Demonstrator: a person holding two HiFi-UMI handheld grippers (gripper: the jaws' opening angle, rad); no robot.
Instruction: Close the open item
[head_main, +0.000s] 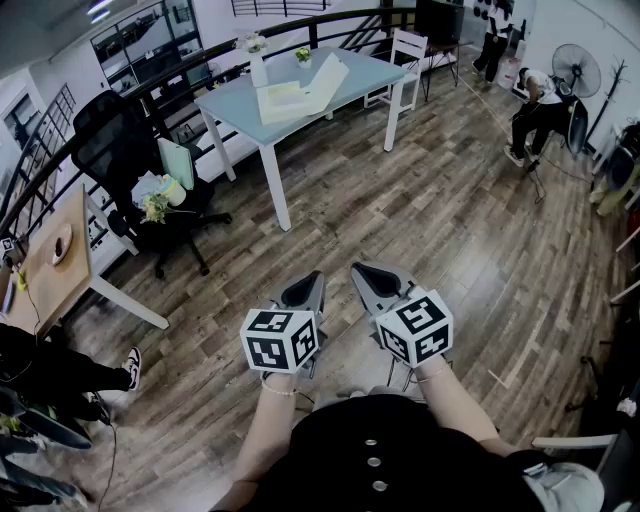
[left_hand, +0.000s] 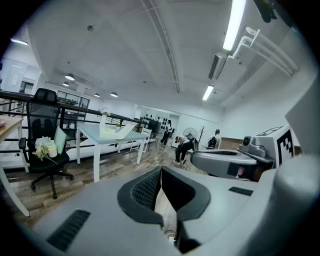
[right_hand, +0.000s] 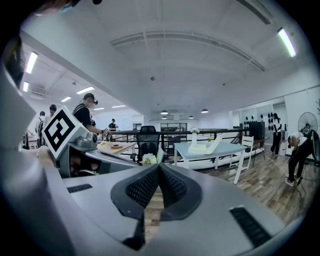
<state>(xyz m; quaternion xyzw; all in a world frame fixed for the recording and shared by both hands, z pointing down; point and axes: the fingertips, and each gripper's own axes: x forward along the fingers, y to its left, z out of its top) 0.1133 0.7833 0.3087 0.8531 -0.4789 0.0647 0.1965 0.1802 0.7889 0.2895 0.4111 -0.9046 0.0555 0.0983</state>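
- open box (head_main: 285, 102): white, on pale-blue bench (head_main: 365, 72), far ahead of both sets of jaws, well apart from them.
- Base lies flat; lid (head_main: 330, 80) raised, tilted up at the right end. Long axis runs along the bench's length, left to right in the head view. Contents: cannot tell.
- Same bench, beyond the box from the jaws: white vase (head_main: 258, 66) holding flowers; small pot (head_main: 303, 55) with a green plant.
- left gripper (head_main: 305, 292): jaws pressed together, nothing between them, over wood floor (head_main: 440, 215).
- right gripper (head_main: 376, 280): jaws pressed together, empty, just beside the left gripper.
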